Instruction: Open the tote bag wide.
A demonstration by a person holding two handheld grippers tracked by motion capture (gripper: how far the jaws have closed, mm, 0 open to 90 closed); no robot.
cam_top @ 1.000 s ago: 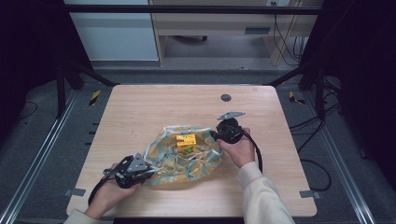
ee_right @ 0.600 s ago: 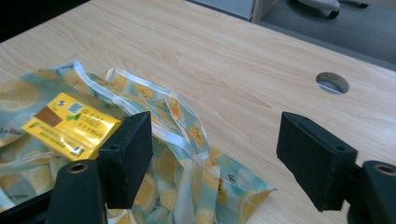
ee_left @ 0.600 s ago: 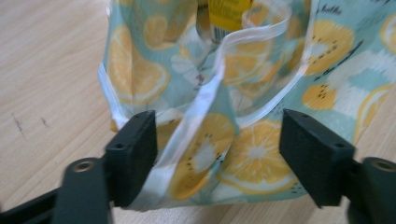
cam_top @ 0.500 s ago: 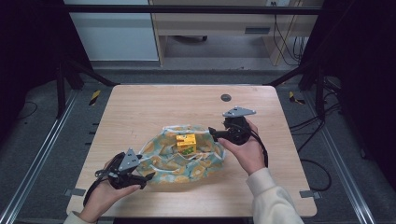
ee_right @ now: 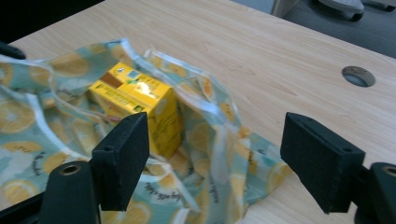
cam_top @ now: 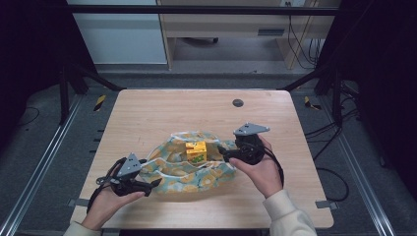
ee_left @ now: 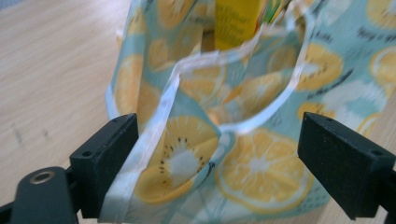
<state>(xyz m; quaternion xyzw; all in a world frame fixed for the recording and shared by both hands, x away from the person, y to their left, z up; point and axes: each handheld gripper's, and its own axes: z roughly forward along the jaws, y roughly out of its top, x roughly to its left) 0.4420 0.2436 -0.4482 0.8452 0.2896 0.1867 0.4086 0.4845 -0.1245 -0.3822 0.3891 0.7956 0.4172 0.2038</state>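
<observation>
Both grippers, left (cam_top: 156,182) and right (cam_top: 222,154), have just opened wide, releasing the bag (cam_top: 194,164); the carton (cam_top: 195,151) sits inside.

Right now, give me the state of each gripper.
Left gripper: jaws open, just opened; bag edge between them, not pinched.
Right gripper: jaws open, holding nothing; carton ahead.

Each hand is carrying a black handheld tool, the left tool (cam_top: 156,182) and the right tool (cam_top: 221,153), topped with a grey three-cornered plate and trailing a black cable. Blocky black jaws are showing small round screw holes. Pale sleeves are covering both forearms.
</observation>
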